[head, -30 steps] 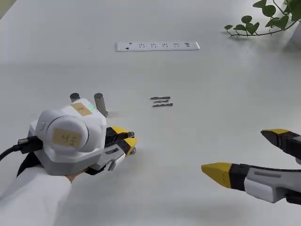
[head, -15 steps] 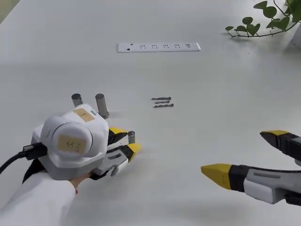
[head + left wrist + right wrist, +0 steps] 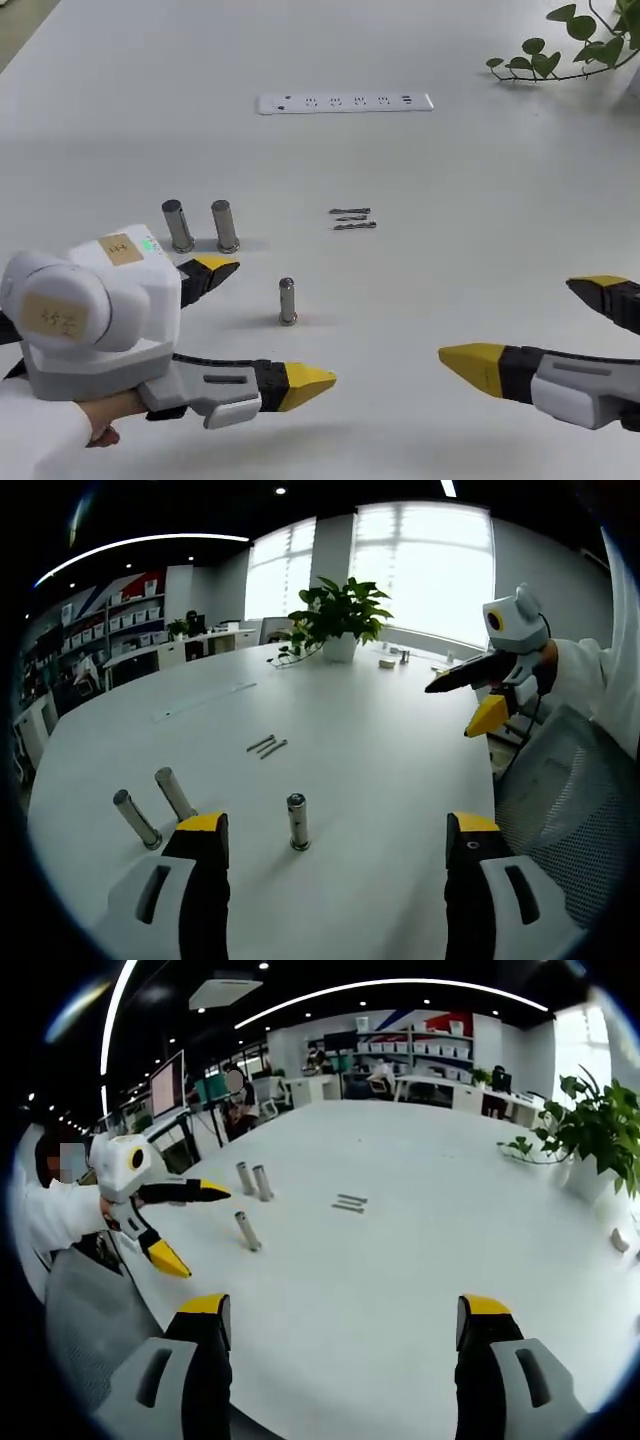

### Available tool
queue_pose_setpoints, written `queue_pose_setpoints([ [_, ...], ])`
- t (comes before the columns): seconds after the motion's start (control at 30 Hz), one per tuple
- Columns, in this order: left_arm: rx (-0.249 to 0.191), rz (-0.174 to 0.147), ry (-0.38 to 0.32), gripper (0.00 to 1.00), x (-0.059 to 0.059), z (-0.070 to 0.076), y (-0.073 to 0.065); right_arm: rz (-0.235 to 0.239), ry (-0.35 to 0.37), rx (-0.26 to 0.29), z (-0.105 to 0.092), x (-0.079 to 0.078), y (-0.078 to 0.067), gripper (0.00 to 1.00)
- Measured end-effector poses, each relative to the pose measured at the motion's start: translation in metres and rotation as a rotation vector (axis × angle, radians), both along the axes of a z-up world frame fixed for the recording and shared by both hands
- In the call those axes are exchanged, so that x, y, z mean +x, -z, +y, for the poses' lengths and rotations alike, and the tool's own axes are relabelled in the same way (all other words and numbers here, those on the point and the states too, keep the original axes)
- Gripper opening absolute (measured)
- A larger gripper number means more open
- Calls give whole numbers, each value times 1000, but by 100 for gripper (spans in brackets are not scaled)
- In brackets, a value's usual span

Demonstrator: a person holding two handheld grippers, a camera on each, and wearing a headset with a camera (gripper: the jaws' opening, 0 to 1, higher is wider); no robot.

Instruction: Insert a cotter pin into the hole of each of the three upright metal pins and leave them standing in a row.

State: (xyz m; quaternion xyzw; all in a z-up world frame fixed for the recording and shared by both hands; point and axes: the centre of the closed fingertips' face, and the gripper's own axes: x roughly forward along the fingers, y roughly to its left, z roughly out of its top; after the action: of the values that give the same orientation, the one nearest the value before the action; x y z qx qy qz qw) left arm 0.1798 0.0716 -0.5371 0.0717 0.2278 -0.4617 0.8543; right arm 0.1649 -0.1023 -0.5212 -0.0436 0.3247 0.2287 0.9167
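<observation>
a white table [image 3: 480,150] holds everything. head view: the left gripper [image 3: 283,322] is wide open, one upright metal pin [image 3: 287,300] between its jaws, two other pins [image 3: 224,225] near its far jaw, cotter pins [image 3: 350,218] further ahead. the right gripper [image 3: 508,320] is wide open too, empty. left gripper view: this pin stands free, untouched. right gripper view: pins ahead, to the left.

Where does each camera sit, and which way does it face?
Head view: on the headset, looking down at the white table; left tongs, right tongs and a sleeve show.
Left gripper view: on the left tongs, facing the lone metal pin; own jaws show.
Right gripper view: on the right tongs, facing the left tongs; own jaws show.
Shared: both gripper views show the cotter pins.
</observation>
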Motion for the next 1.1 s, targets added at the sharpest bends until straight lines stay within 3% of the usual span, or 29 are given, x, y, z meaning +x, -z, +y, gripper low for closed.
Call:
queue_pose_setpoints([
  [0.07,-30,28,-12,99,-2,2,-2,-1,0,-2,-1,1,0,92],
  [0.43,-1,53,-54,99,-8,21,2,-9,-9,-17,-2,3,-4,91],
  [0.53,-12,52,-69,99,-10,25,1,-5,-35,-21,-1,4,-5,90],
  [0.67,-32,55,-74,99,-13,26,-2,7,-126,-22,4,5,-9,84],
  [0.8,-38,61,-79,99,-16,30,-2,-32,-181,-46,7,19,-21,83],
  [0.97,-49,56,-83,99,-18,32,-2,-51,-322,-138,12,36,-28,83],
  [1.03,-53,59,-86,99,-19,34,-1,-59,-368,-141,16,42,-31,81],
  [1.1,-53,63,-89,99,-19,35,0,-70,-444,-105,26,44,-35,80],
])
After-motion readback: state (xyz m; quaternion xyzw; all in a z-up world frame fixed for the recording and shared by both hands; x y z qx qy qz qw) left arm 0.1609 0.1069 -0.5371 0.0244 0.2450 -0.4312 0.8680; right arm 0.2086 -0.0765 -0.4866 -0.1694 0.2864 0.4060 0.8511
